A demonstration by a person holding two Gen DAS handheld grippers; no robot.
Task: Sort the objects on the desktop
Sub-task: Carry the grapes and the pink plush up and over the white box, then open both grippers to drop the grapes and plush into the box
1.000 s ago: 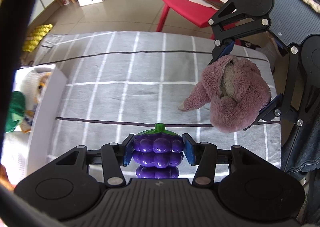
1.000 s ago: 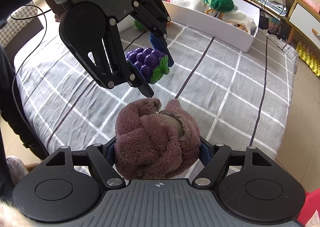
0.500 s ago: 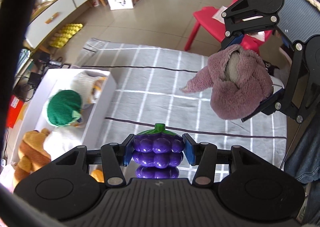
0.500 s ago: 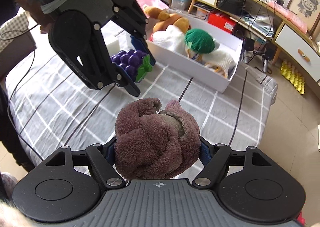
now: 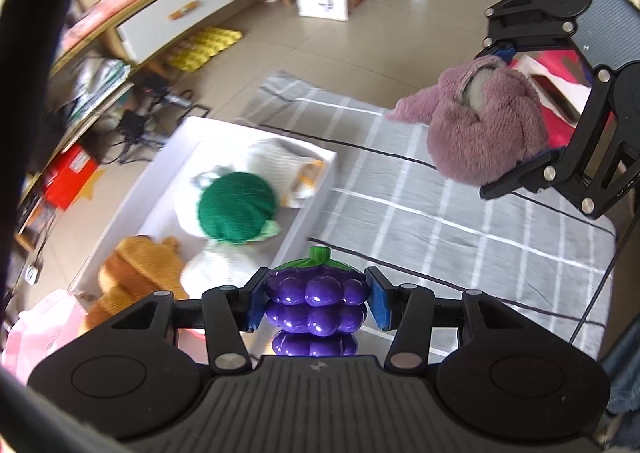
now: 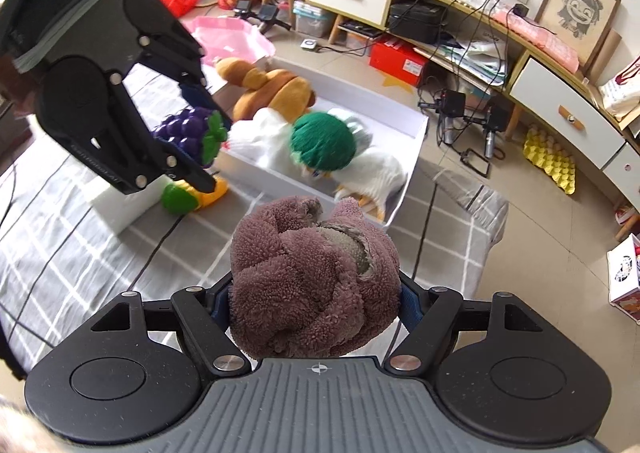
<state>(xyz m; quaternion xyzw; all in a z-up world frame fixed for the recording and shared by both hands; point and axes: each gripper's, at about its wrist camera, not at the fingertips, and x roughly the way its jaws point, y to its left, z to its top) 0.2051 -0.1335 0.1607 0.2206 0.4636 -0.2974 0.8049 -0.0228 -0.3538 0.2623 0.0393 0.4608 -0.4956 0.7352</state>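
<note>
Both loads lifted and on the way to the white bin — the carry step of the sort.

The left gripper point(image 5: 316, 303) is clamped narrowly on a purple toy grape bunch point(image 5: 316, 305), its blue pads pressed to either side, and hangs just at the near wall of the white bin point(image 5: 316, 189) — the right gripper point(image 6: 316, 303) stands wider, its jaws closed round a mauve plush toy point(image 6: 316, 285) held clear above the grey checked cloth point(image 6: 80, 237), short of the bin's near corner. The bin holds a green-capped plush point(image 6: 322, 143), white soft toys and a brown plush point(image 6: 276, 87); a yellow-green toy point(image 6: 192, 195) lies on the cloth just outside. Judging by the contents, the plush belongs there: next, carry it over the rim to a free patch, then let go. Where the grapes belong I cannot tell.
</note>
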